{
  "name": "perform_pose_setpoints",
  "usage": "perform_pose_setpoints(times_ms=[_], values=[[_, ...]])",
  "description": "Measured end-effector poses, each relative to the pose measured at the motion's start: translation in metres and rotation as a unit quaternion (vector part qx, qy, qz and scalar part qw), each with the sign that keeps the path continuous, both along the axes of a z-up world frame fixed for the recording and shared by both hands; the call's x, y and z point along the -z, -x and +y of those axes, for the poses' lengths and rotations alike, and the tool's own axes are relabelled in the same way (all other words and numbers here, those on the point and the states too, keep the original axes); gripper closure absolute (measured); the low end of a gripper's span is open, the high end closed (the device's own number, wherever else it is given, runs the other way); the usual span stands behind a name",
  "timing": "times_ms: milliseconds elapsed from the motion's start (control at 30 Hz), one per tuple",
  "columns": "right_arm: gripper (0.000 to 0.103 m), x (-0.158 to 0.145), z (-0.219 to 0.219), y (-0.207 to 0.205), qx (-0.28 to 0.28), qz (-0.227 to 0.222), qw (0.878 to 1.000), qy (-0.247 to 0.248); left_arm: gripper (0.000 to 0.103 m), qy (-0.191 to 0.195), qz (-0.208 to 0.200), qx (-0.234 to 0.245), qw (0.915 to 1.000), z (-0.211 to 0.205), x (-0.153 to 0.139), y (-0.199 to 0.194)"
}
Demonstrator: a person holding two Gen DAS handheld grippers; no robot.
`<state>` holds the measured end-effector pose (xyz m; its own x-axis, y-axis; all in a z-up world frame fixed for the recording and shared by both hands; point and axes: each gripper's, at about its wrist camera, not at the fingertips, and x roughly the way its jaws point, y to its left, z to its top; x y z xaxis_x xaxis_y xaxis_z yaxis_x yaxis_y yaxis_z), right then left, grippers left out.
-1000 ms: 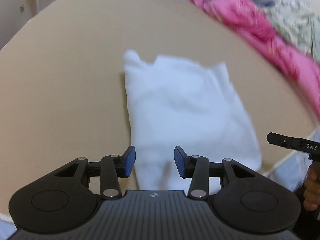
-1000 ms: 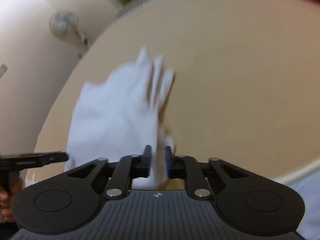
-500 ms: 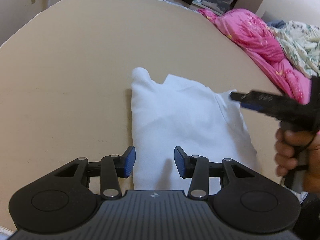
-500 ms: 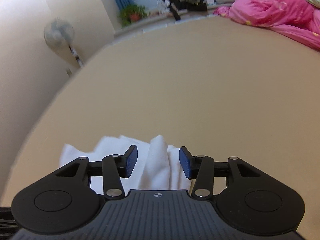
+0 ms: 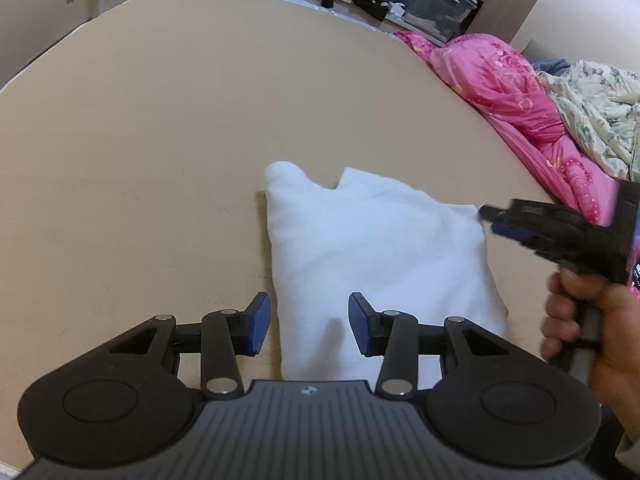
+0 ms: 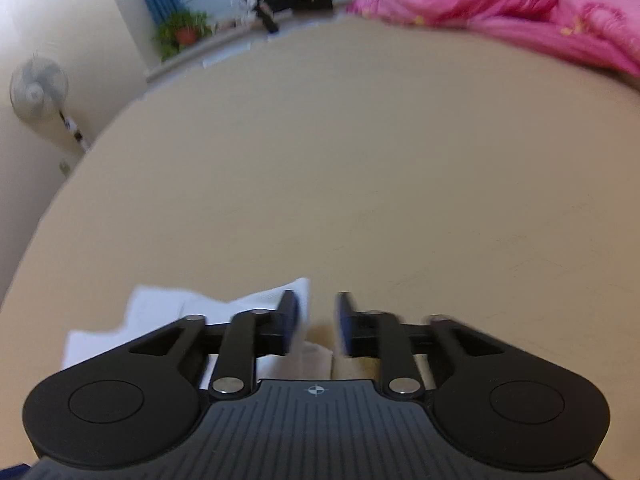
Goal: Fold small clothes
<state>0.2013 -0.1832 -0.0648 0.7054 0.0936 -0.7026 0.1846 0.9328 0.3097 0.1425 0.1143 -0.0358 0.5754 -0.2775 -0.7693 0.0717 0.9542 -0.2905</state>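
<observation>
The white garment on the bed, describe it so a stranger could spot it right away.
On the wide tan bed surface, look near the front edge, left of the pink quilt. The white garment lies folded flat there, the only plain white thing on the tan.

**Hidden, cropped and blurred**

The white garment's [image 5: 372, 256] near edge is hidden behind the left gripper [image 5: 309, 330]. In the right wrist view, the right gripper's [image 6: 316, 322] fingertips are motion-blurred. The pink quilt [image 6: 500, 4] is cropped at 1 o'clock.
</observation>
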Motion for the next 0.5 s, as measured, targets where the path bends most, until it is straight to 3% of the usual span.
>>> perform_pose_setpoints(times_ms=[133, 200, 267, 300, 400, 500], values=[[0.073, -0.025, 0.008, 0.045, -0.076, -0.069, 0.995, -0.018, 0.055, 0.003, 0.004, 0.014, 0.9999, -0.002, 0.005, 0.001], [0.075, -0.017, 0.013, 0.06, -0.14, -0.058, 0.988, -0.03, 0.055, -0.015, 0.022, 0.023, 0.9994, -0.007, 0.013, 0.001], [0.072, 0.003, 0.014, 0.066, -0.172, 0.003, 0.985, 0.001, 0.05, -0.056, 0.054, 0.03, 0.9965, -0.014, 0.027, 0.0], [0.051, 0.017, 0.011, 0.068, -0.173, 0.038, 0.984, 0.028, 0.048, -0.068, 0.066, 0.029, 0.9951, -0.016, 0.034, 0.001], [0.052, 0.015, -0.015, 0.078, -0.132, 0.035, 0.991, -0.015, 0.049, -0.056, 0.047, 0.022, 0.9971, -0.013, 0.025, 0.007], [0.053, -0.003, -0.013, 0.097, -0.148, 0.004, 0.989, -0.011, 0.049, -0.033, 0.054, 0.02, 0.9978, -0.009, 0.025, 0.013]])
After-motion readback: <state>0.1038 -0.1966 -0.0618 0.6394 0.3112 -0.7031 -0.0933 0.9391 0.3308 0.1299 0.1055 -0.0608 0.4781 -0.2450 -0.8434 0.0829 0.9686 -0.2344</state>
